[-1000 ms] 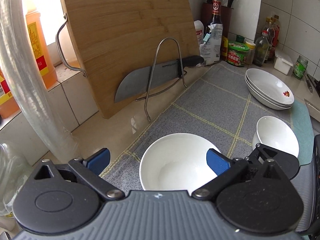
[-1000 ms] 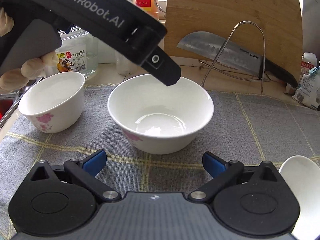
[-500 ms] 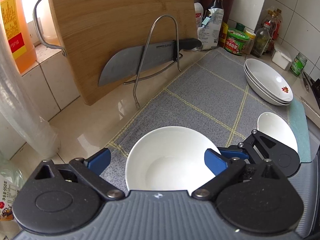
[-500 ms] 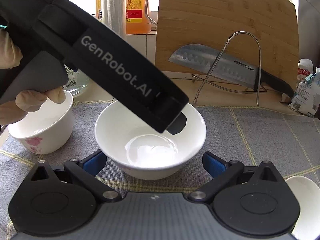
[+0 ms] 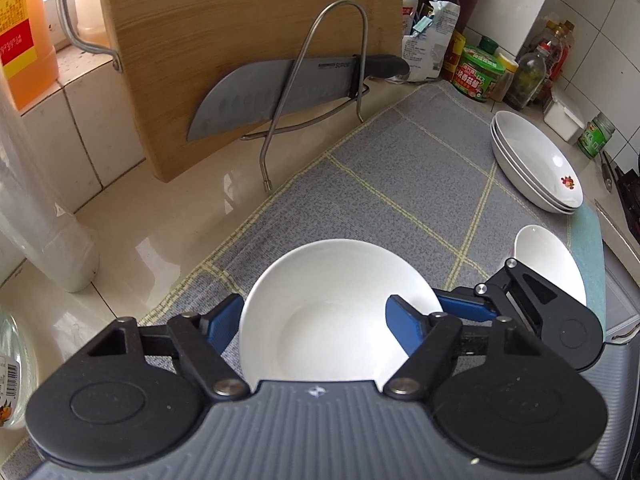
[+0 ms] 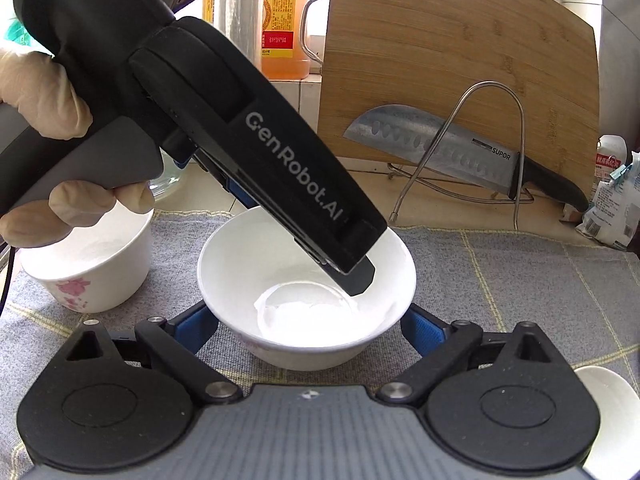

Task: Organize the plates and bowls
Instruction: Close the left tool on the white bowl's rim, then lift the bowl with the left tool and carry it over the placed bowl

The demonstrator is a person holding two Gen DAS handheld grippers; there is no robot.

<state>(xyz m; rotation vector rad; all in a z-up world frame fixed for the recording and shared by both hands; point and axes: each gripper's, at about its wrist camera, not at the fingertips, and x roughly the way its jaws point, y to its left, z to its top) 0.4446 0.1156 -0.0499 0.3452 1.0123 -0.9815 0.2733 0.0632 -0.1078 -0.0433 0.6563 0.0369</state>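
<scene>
A white bowl (image 5: 332,304) (image 6: 308,292) stands on the grey mat (image 5: 400,184). My left gripper (image 5: 316,326) is open and straddles the bowl's near wall, one blue finger (image 5: 404,326) inside the bowl and the other outside on the left. My right gripper (image 6: 310,330) is open with the bowl between its fingers. A second bowl with a pink flower (image 6: 86,264) stands to the left. A small white bowl (image 5: 548,264) lies at the right. Stacked white plates (image 5: 536,164) sit further right.
A wooden cutting board (image 5: 248,40) leans on the wall with a knife (image 5: 280,96) in a wire rack. Bottles and jars (image 5: 480,68) crowd the back corner. An orange oil jug (image 6: 284,20) stands on the ledge. A white roll (image 5: 44,220) stands at the left.
My left gripper came down, so one finger now sits inside the bowl. My right gripper moved forward, and the bowl now lies between its fingers.
</scene>
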